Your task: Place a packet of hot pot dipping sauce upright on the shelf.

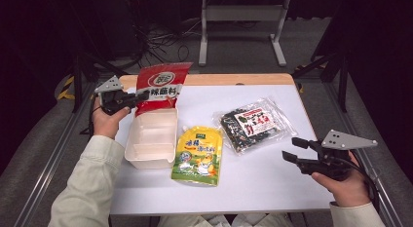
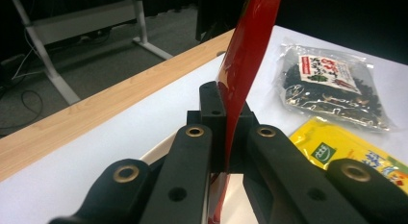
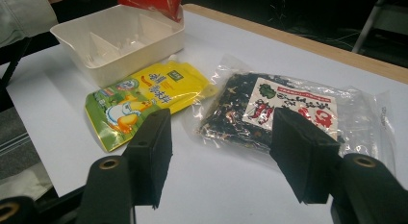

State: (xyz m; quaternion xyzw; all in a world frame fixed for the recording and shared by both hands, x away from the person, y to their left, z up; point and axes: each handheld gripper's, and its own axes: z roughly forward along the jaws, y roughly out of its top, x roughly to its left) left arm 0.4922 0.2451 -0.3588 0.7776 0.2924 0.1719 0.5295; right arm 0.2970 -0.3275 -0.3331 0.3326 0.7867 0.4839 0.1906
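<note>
Red pouch held over the bin's far end

Left gripper [image 1: 135,97] pinches the red pouch [image 1: 161,85] by its side edge, upright, long axis vertical, its bottom at the far compartment of the white bin [image 1: 168,121] near the table's [image 1: 292,188] left edge. Right gripper [image 1: 293,150], jaws spread and empty, hovers near the right edge, closest to the seaweed bag [image 1: 253,123] (yellow pouch [image 1: 198,154] lies between bin and bag).

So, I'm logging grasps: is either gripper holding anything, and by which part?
The left gripper pinches the red packet by its left side edge; the right gripper is open and holds nothing.
</note>
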